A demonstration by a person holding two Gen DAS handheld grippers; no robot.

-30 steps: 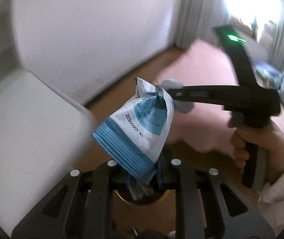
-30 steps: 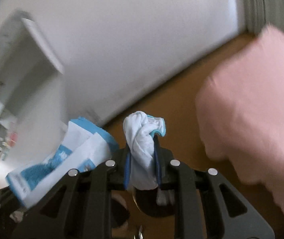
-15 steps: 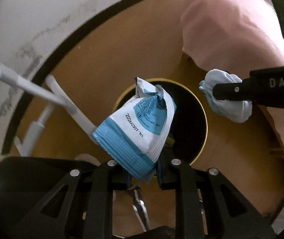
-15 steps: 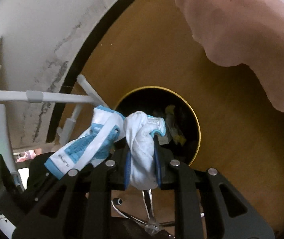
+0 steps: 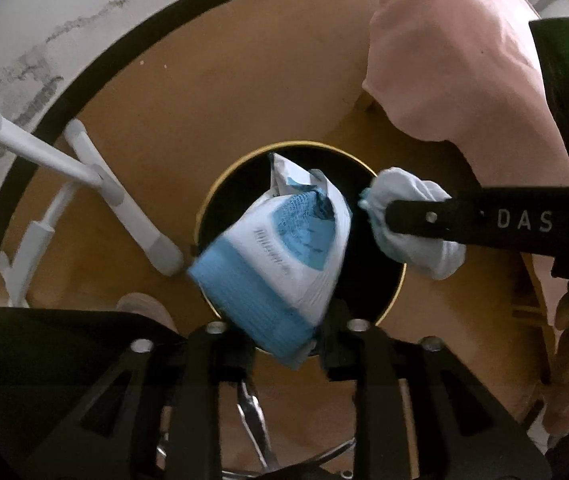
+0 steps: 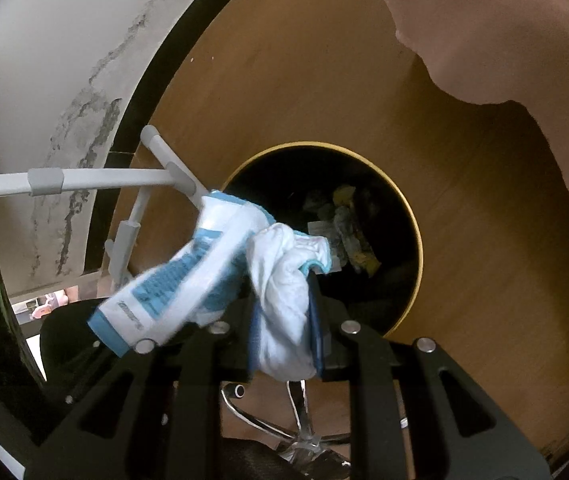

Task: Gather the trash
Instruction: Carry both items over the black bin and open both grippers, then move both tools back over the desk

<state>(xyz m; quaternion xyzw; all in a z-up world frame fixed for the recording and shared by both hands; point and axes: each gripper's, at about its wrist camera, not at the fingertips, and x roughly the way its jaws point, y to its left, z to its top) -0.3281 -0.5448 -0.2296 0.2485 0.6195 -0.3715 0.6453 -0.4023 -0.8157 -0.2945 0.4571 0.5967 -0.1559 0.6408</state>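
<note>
As jaws open, wrapper (image 5: 280, 256) has slipped lower.

— What did you have around you?
— Brown wood-look floor (image 5: 172, 128); white wall (image 6: 44, 60), stained grey, with black skirting (image 5: 84, 84); white tubular rack (image 5: 124, 204); pink cloth (image 5: 456, 60); chrome chair base (image 6: 304, 432).

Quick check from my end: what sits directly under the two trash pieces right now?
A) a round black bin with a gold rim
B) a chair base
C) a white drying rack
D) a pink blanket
A: the blue-and-white wrapper and the crumpled white tissue both hang over the bin.
</note>
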